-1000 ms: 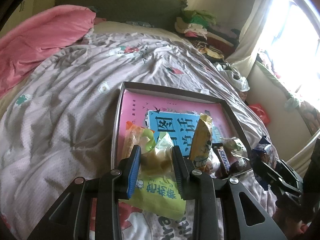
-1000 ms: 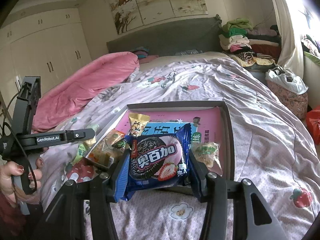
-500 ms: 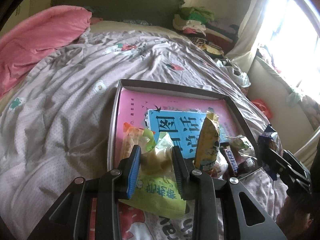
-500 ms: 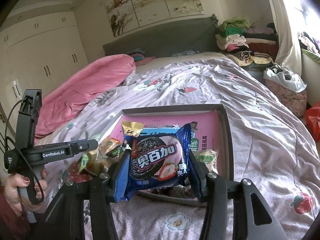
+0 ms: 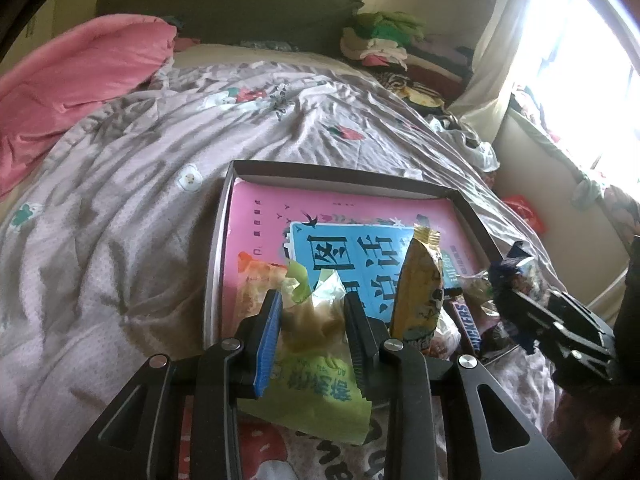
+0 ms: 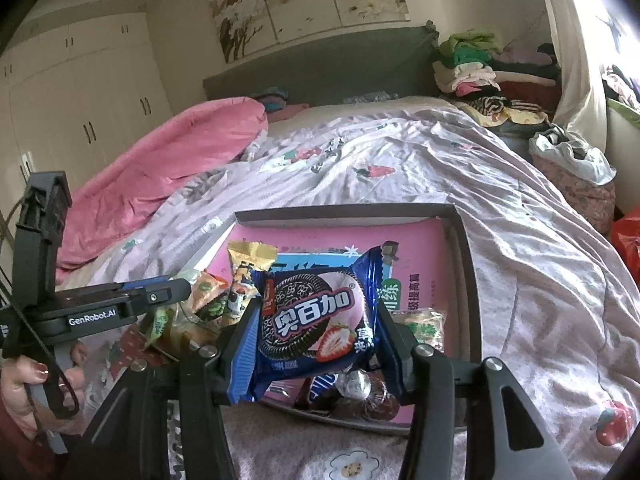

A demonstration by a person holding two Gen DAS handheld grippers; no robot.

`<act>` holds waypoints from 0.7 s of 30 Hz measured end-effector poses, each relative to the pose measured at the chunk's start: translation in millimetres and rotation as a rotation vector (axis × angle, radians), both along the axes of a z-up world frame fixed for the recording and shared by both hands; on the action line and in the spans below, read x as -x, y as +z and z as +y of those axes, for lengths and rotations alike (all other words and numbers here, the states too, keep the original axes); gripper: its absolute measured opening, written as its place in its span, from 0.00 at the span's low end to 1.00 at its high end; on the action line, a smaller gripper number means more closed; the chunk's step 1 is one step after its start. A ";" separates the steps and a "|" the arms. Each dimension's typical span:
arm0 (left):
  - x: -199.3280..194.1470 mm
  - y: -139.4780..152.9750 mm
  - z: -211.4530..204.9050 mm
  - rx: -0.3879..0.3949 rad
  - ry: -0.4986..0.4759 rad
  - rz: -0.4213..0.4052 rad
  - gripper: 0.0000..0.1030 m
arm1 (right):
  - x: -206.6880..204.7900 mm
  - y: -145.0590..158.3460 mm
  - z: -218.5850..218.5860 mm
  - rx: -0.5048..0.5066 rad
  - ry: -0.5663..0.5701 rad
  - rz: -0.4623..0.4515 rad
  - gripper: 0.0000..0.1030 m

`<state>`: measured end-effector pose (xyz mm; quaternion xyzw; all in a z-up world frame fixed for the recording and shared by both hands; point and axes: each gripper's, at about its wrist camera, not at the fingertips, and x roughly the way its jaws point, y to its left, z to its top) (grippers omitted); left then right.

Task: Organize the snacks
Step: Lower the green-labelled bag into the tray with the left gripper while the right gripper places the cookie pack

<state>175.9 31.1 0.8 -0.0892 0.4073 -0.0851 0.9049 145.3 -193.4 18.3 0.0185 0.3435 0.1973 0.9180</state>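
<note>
A shallow dark box [image 5: 340,176] [image 6: 466,264] with a pink and blue lining lies on the bed. My left gripper [image 5: 312,328] is shut on a light green snack packet [image 5: 316,384] over the box's near left corner. My right gripper [image 6: 314,332] is shut on a blue cookie pack [image 6: 316,320] with a strawberry picture, held above the box's near edge. Inside the box lie an upright yellow packet [image 5: 420,288] [image 6: 250,264], an orange packet [image 5: 256,284], a dark chocolate bar [image 5: 468,320] and a clear green-printed packet [image 6: 424,326]. In the left wrist view the right gripper [image 5: 520,304] shows at the right edge.
The bed has a wrinkled lilac cover [image 5: 120,208] and a pink quilt [image 5: 80,68] at the far left. Folded clothes [image 6: 472,68] are piled by the headboard. A person's hand [image 6: 28,380] holds the left gripper's handle. A white bag [image 6: 568,152] sits beside the bed at the right.
Both grippers have crept forward toward the box, so it looks larger and nearer. The right gripper with the cookie pack now hangs over the box's near edge. Both grips are unchanged.
</note>
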 end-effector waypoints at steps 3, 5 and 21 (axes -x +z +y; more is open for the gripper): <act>0.0 -0.4 -1.1 0.000 -0.006 -0.003 0.32 | -3.0 -5.2 3.7 0.012 0.009 0.012 0.51; -0.3 -0.9 -1.2 0.000 -0.007 -0.001 0.32 | -4.5 -7.0 6.3 0.018 0.014 0.014 0.51; -2.1 -3.7 1.0 0.008 -0.003 0.001 0.32 | -8.5 -21.2 17.9 0.006 0.069 0.049 0.51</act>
